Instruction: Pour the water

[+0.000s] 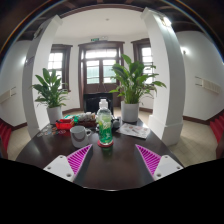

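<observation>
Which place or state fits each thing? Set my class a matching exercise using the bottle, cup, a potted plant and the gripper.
1 clear plastic bottle with green label
2 small pale cup
3 tall green potted plant
4 gripper

A beyond the dark round table, by a white pillar
B jaws open, holding nothing
C upright just ahead of the jaws
D beside the bottle, near a red object

Pairs: 1-C, 2-D, 3-A, 4-B

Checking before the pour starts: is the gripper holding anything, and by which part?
Nothing is held. The gripper is open; the bottle stands on the table ahead.
</observation>
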A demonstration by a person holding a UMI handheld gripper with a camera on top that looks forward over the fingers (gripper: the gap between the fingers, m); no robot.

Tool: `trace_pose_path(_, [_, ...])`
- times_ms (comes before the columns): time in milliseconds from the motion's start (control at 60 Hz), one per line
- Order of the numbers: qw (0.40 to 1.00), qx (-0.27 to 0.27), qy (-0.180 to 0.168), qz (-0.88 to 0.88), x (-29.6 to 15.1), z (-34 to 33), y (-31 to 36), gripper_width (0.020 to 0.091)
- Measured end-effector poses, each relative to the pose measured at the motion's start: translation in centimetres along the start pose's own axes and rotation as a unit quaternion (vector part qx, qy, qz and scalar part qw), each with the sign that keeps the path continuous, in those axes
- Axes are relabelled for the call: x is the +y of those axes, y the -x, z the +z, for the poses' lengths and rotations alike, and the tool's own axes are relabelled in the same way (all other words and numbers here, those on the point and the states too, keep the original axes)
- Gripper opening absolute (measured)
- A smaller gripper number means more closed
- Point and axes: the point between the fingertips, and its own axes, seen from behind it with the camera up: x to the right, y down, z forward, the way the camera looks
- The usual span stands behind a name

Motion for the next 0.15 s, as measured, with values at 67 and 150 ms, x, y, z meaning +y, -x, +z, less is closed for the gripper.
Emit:
trace_pose_path(67, [1.0,-0.006,-0.002,-0.006,-0.17,-0.25,0.41,0.0856])
trace_pose_path(150, [1.0,-0.012,-0.005,-0.008,-0.38,-0.17,1.06,0.0856])
